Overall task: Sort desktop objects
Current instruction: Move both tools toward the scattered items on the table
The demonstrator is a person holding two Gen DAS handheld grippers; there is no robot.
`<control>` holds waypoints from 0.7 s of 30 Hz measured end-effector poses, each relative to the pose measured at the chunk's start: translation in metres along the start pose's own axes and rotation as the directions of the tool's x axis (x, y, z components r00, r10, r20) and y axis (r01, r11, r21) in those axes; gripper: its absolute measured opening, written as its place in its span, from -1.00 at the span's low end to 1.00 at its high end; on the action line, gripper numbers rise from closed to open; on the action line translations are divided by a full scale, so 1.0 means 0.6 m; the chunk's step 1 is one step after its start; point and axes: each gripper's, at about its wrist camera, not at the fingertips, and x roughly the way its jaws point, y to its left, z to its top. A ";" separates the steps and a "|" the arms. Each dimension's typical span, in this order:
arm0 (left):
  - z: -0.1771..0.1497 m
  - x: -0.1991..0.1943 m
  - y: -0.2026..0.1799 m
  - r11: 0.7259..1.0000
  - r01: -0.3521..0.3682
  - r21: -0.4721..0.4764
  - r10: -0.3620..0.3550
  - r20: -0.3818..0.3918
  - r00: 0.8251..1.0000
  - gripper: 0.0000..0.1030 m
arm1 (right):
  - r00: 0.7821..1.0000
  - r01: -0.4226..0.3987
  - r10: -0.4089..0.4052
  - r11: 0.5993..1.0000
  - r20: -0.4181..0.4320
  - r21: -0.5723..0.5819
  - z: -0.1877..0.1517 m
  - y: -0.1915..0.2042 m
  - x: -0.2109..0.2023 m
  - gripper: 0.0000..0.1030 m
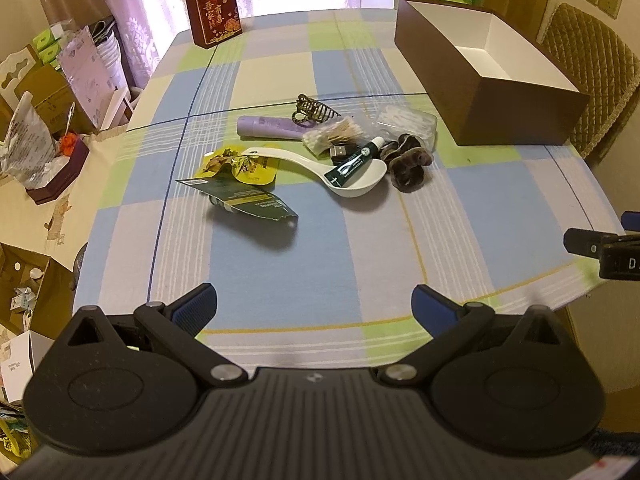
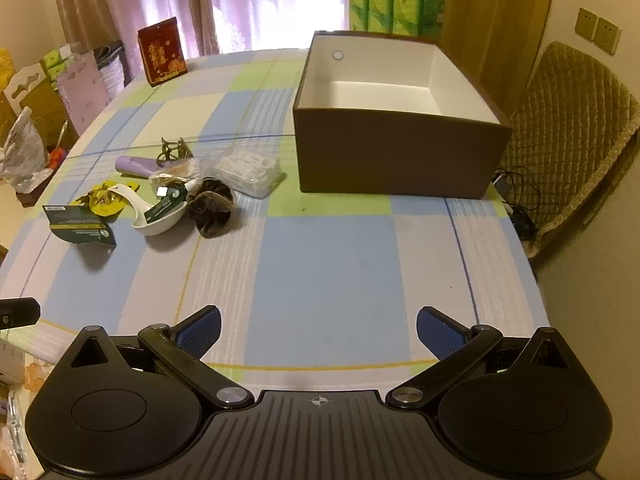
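Desktop objects (image 1: 320,148) heaped mid-table, left claw (image 1: 315,306) wide open, empty, right claw (image 2: 319,330) likewise

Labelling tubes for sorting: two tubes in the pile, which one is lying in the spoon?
The small dark green tube, resting across the white spoon's bowl. The lilac tube lies flat on the cloth behind the pile, near the hair claw.

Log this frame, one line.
phase: pre-grasp | left gripper: open, empty | right gripper: open, empty | brown box: empty | clutter pile: untouched
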 end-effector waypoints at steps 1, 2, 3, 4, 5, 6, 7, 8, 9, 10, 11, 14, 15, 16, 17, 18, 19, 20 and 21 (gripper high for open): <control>0.000 0.001 0.002 1.000 -0.003 -0.009 0.003 -0.001 1.000 0.98 | 1.000 -0.007 0.007 1.000 -0.013 0.001 0.001 0.000 0.003 0.97; 0.001 0.003 0.003 1.000 0.000 -0.013 0.000 -0.003 1.000 0.98 | 1.000 -0.015 0.015 1.000 -0.015 0.002 0.002 0.001 0.005 0.97; 0.002 0.005 0.006 1.000 0.003 -0.019 -0.003 -0.006 1.000 0.98 | 1.000 -0.022 0.022 1.000 -0.015 0.001 0.004 0.001 0.007 0.97; 0.002 0.007 0.008 1.000 0.005 -0.025 -0.005 -0.010 1.000 0.98 | 0.999 -0.038 0.038 0.999 -0.029 0.007 0.005 0.001 0.011 0.97; 0.002 0.009 0.010 0.999 0.009 -0.031 -0.009 -0.014 1.000 0.98 | 0.999 -0.048 0.048 0.999 -0.014 0.004 0.007 0.003 0.013 0.97; 0.002 0.012 0.014 0.999 0.014 -0.041 -0.015 -0.019 1.000 0.98 | 0.998 -0.060 0.060 0.998 -0.015 0.004 0.009 0.004 0.015 0.97; 0.002 0.015 0.017 0.999 0.017 -0.052 -0.018 -0.025 1.000 0.98 | 0.997 -0.080 0.080 0.997 -0.021 0.008 0.011 0.004 0.018 0.97; 0.002 0.017 0.020 0.998 0.019 -0.059 -0.020 -0.029 0.999 0.98 | 0.994 -0.106 0.106 0.994 -0.026 0.014 0.014 0.005 0.020 0.97; 0.002 0.019 0.024 0.997 0.021 -0.069 -0.024 -0.033 0.999 0.98 | 0.993 -0.116 0.116 0.993 -0.023 0.012 0.016 0.005 0.023 0.97; 0.002 0.021 0.028 0.996 0.024 -0.081 -0.027 -0.036 0.999 0.98 | 0.992 -0.124 0.124 0.992 -0.018 0.011 0.020 0.006 0.026 0.97; 0.001 0.023 0.031 0.995 0.026 -0.091 -0.029 -0.037 0.999 0.98 | 0.993 -0.120 0.120 0.993 0.003 -0.005 0.023 0.010 0.031 0.97; 0.004 0.026 0.041 0.992 0.028 -0.121 -0.032 -0.036 0.999 0.98 | 0.989 -0.146 0.146 0.989 0.009 -0.018 0.030 0.012 0.041 0.97; 0.005 0.028 0.044 0.991 0.025 -0.131 -0.030 -0.036 0.999 0.98 | 0.988 -0.150 0.151 0.988 0.026 -0.028 0.032 0.014 0.044 0.97; 0.006 0.030 0.047 0.990 0.021 -0.140 -0.026 -0.036 0.999 0.98 | 0.986 -0.162 0.163 0.986 0.030 -0.035 0.034 0.015 0.047 0.97; 0.007 0.031 0.050 0.988 0.020 -0.152 -0.026 -0.037 0.999 0.98 | 0.986 -0.165 0.166 0.985 0.031 -0.046 0.037 0.017 0.052 0.97; 0.008 0.034 0.055 0.986 0.022 -0.167 -0.029 -0.037 0.999 0.98 | 0.985 -0.166 0.168 0.985 0.031 -0.055 0.039 0.019 0.056 0.97; 0.009 0.037 0.059 0.983 0.027 -0.183 -0.034 -0.039 0.999 0.98 | 0.985 -0.170 0.172 0.983 0.031 -0.064 0.043 0.020 0.061 0.97; 0.010 0.039 0.062 0.980 0.028 -0.195 -0.036 -0.039 0.999 0.98 | 0.983 -0.176 0.178 0.982 0.031 -0.070 0.046 0.021 0.065 0.97; 0.012 0.041 0.064 0.978 0.026 -0.206 -0.035 -0.040 0.999 0.98 | 0.983 -0.177 0.180 0.981 0.026 -0.077 0.048 0.021 0.070 0.97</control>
